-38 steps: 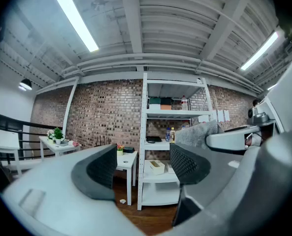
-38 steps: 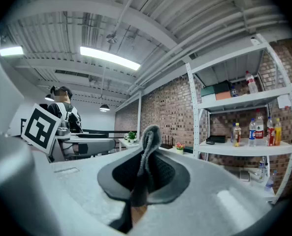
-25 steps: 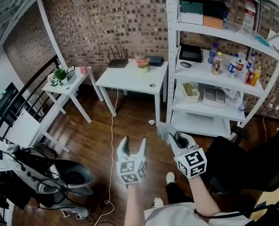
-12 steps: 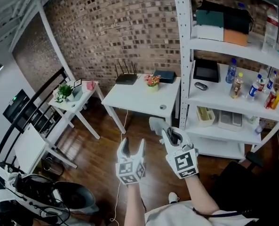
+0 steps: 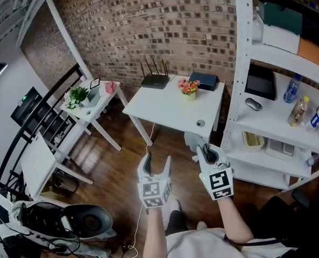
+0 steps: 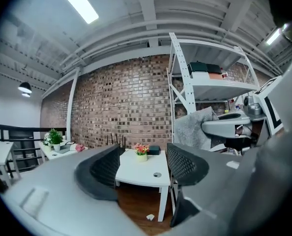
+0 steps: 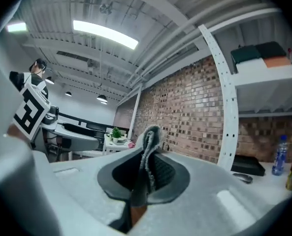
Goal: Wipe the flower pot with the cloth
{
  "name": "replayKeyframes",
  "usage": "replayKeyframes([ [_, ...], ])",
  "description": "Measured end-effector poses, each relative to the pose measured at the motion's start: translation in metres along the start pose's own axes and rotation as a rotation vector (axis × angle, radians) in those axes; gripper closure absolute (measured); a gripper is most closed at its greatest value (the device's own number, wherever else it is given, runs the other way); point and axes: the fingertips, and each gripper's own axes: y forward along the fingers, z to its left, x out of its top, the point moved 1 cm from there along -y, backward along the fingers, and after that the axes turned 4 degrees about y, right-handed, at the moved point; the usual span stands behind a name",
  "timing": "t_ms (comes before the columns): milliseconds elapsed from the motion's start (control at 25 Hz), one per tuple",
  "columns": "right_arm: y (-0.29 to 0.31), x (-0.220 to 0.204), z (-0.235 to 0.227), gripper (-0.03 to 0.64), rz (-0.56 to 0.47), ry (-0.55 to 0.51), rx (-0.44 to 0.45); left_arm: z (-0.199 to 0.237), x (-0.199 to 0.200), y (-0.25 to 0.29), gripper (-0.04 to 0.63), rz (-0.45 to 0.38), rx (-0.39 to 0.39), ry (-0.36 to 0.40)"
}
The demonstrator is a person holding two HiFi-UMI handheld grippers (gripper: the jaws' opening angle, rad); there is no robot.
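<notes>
Small yellowish flower pot [image 5: 189, 94] with pink blooms, on the white table [image 5: 164, 109], well apart from both grippers.
The right gripper [image 5: 206, 152] pinches the grey fluffy cloth [image 5: 192, 142] by a thin fold, which may slip out; the left gripper [image 5: 156, 163] is spread and empty, so the light pot could tip.

A white table [image 5: 167, 110] carries a flower pot [image 5: 189, 88], router [image 5: 155, 80] and dark box [image 5: 204, 81].

cloth [image 5: 191, 141]: mostly behind right tool [image 5: 206, 150] | shelving [image 5: 241, 63]: cut by right edge
</notes>
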Motion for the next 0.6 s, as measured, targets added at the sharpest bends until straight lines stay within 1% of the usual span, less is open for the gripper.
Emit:
replayKeyframes([
  [80,0.03,-0.008,-0.009,0.615,0.019,0.01,-0.01,0.013,0.002,0.031,0.288,-0.009,-0.019,0.011],
  [200,0.085,-0.013,-0.016,0.615,0.045,0.009,-0.01,0.056,-0.008,0.081,0.288,0.025,-0.023,0.041],
  [280,0.12,-0.008,-0.027,0.615,0.05,0.014,-0.027,0.089,-0.007,0.115,0.288,0.026,-0.019,0.022],
  [400,0.167,0.01,-0.05,0.615,0.035,0.006,-0.083,0.126,0.012,0.164,0.288,-0.023,-0.039,-0.014],
  [520,0.214,0.015,-0.068,0.615,0.028,0.023,-0.135,0.147,0.02,0.211,0.288,-0.039,-0.093,-0.016],
  [600,0.239,0.007,-0.075,0.615,0.052,0.038,-0.146,0.155,0.018,0.239,0.288,-0.038,-0.12,-0.037],
])
